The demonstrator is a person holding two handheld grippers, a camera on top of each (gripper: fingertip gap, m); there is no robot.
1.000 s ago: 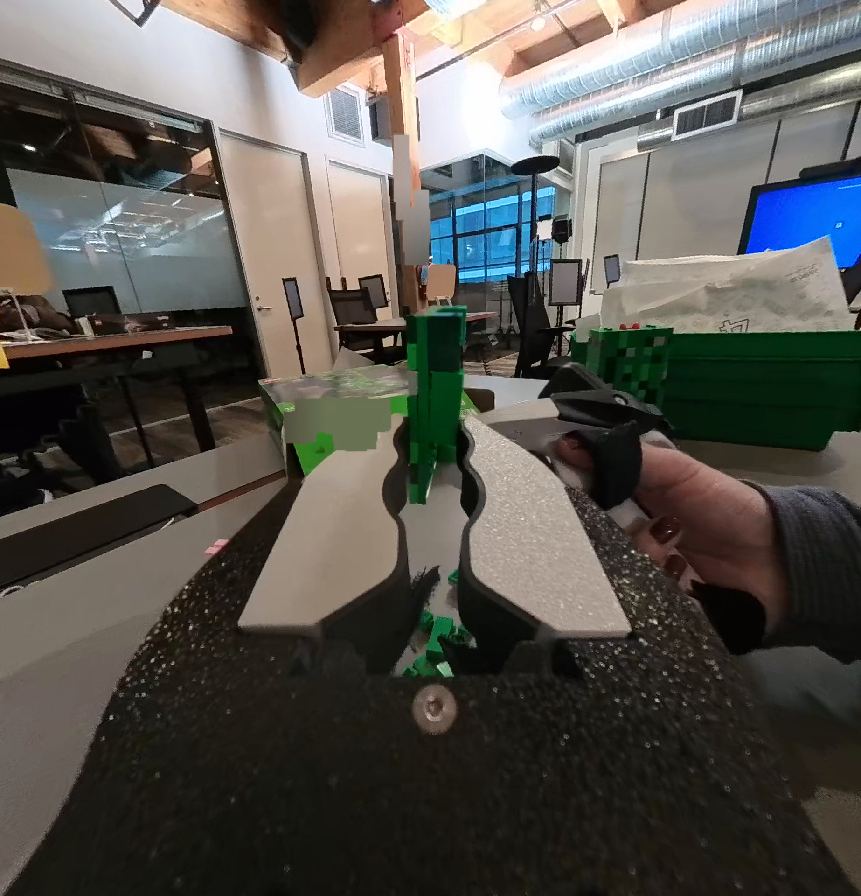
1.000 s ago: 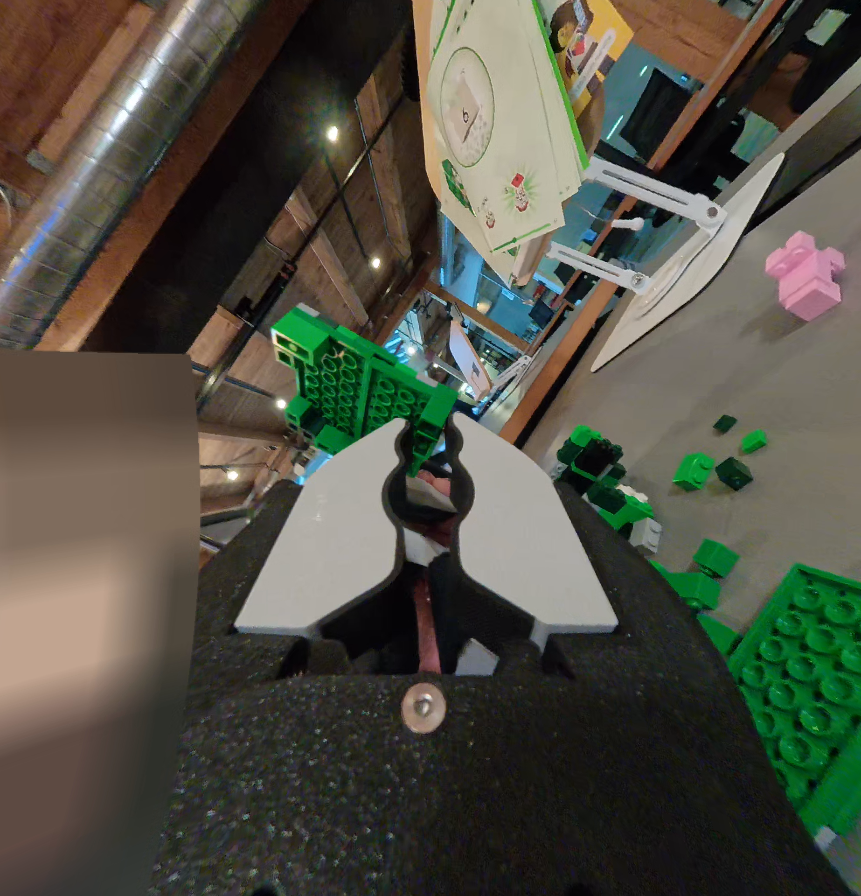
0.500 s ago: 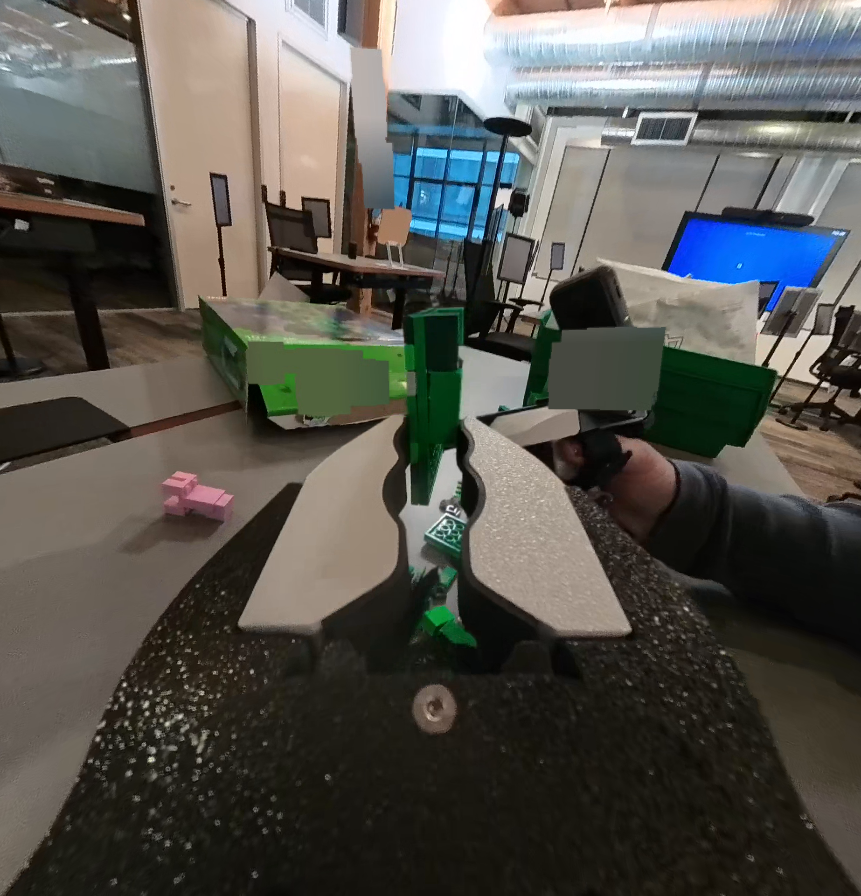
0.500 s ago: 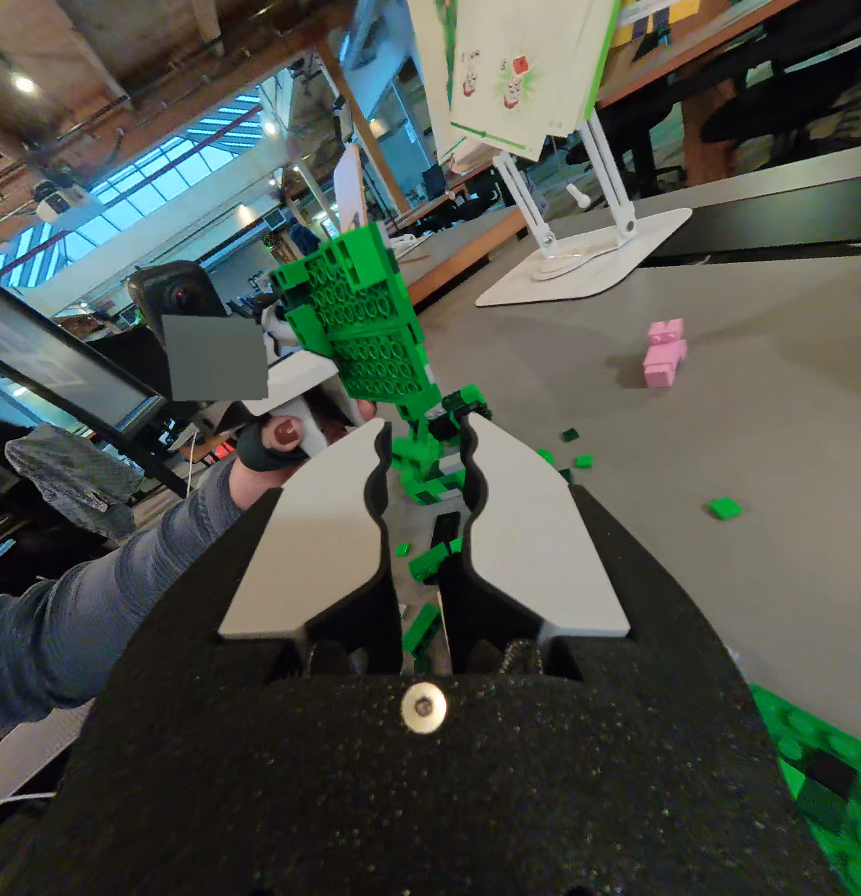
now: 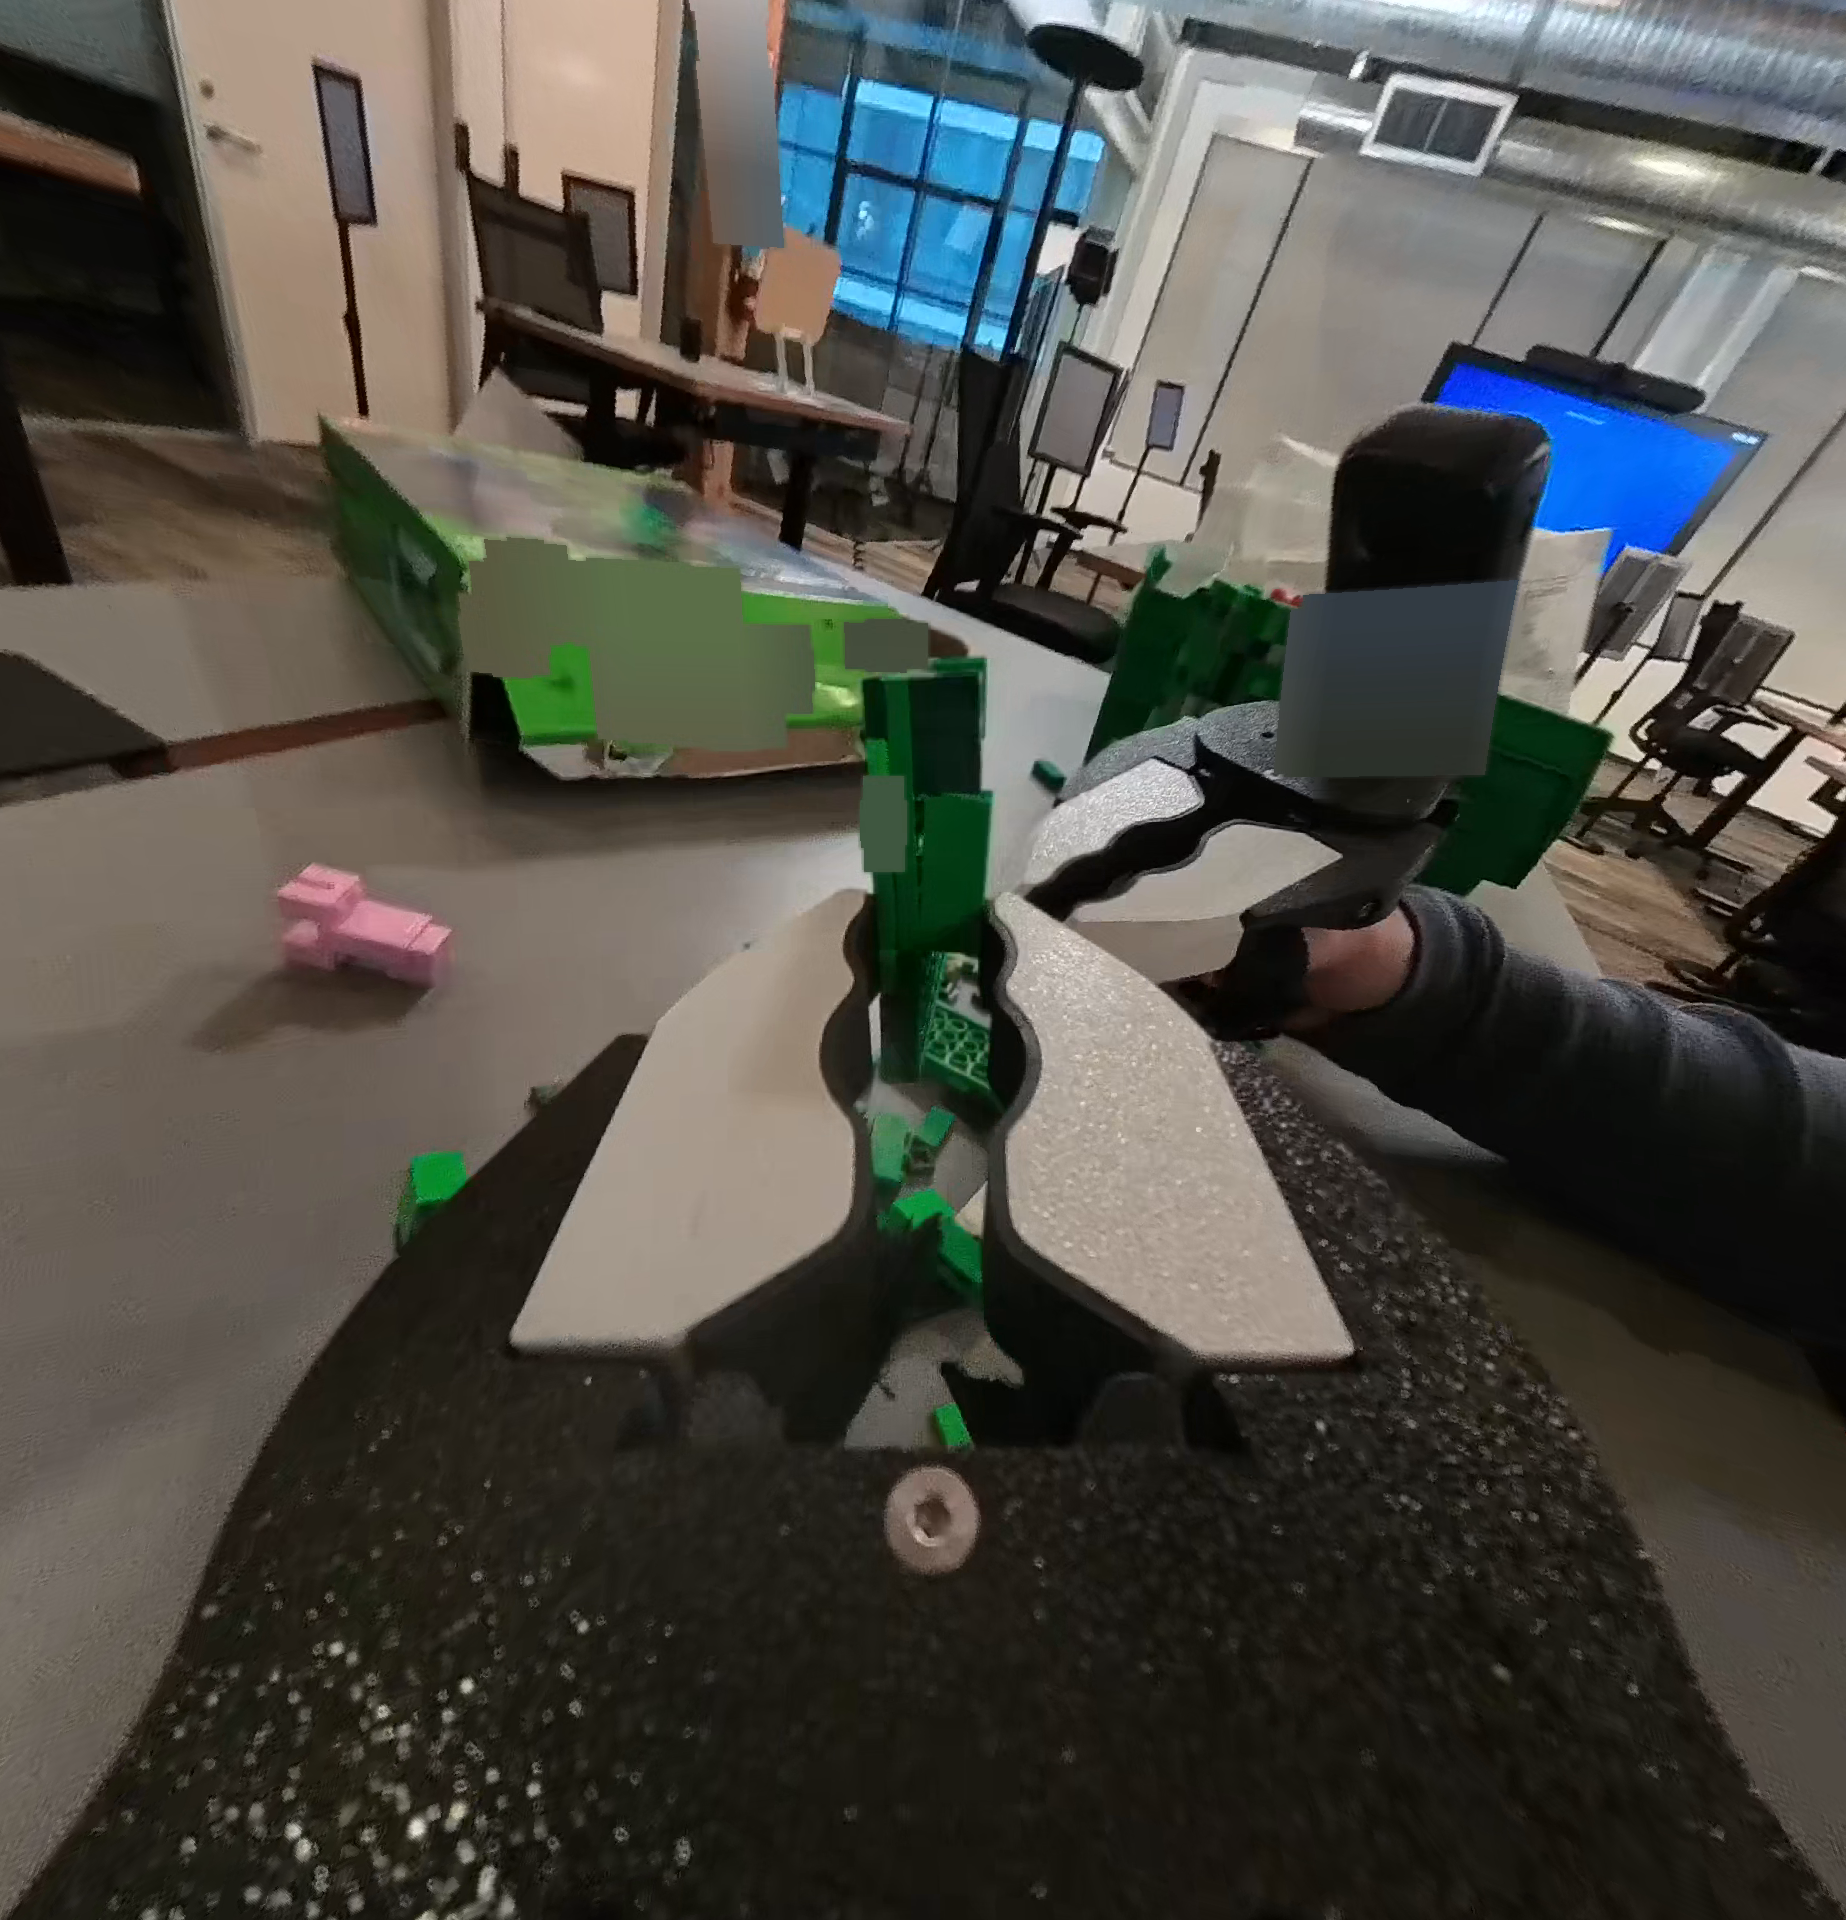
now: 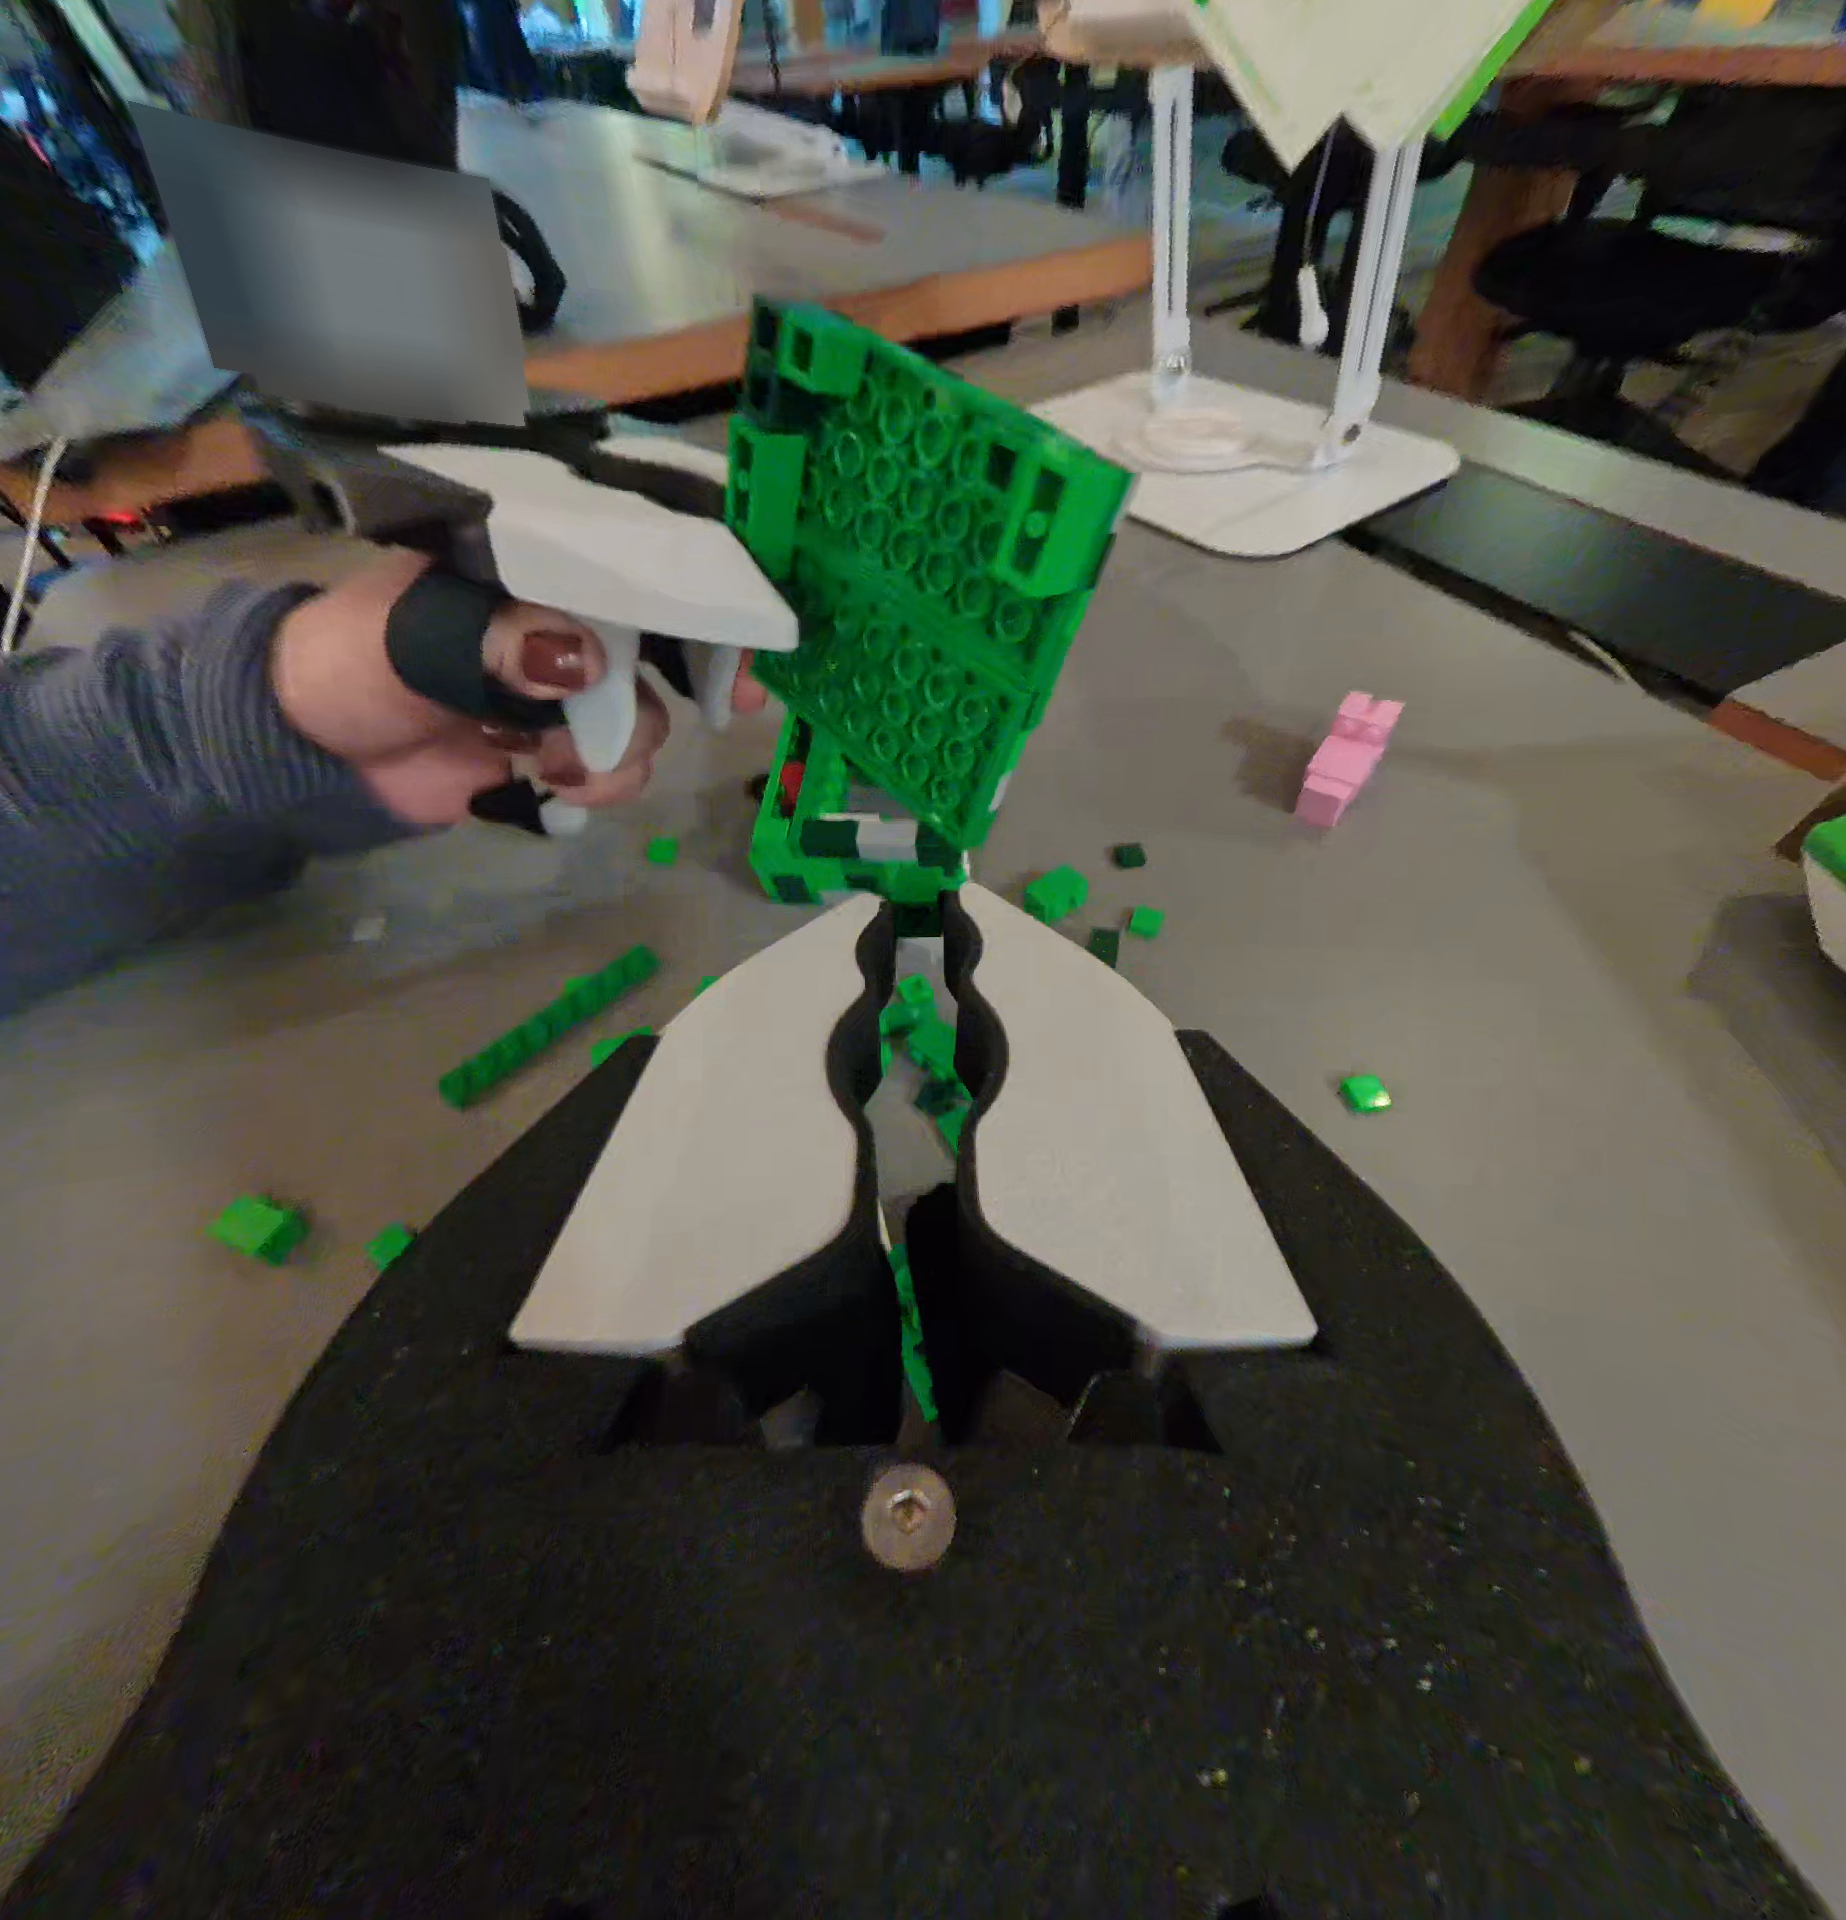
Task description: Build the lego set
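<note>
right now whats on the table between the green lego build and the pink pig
Right wrist view: a few small loose green bricks lie between the green lego build and the pink pig.

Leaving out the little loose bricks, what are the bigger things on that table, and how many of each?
Grippers: 2 (left gripper, right gripper)
Green plate assembly: 1
Pink brick figure: 1
Green set box: 1
White booklet stand: 1
Total: 6
</note>
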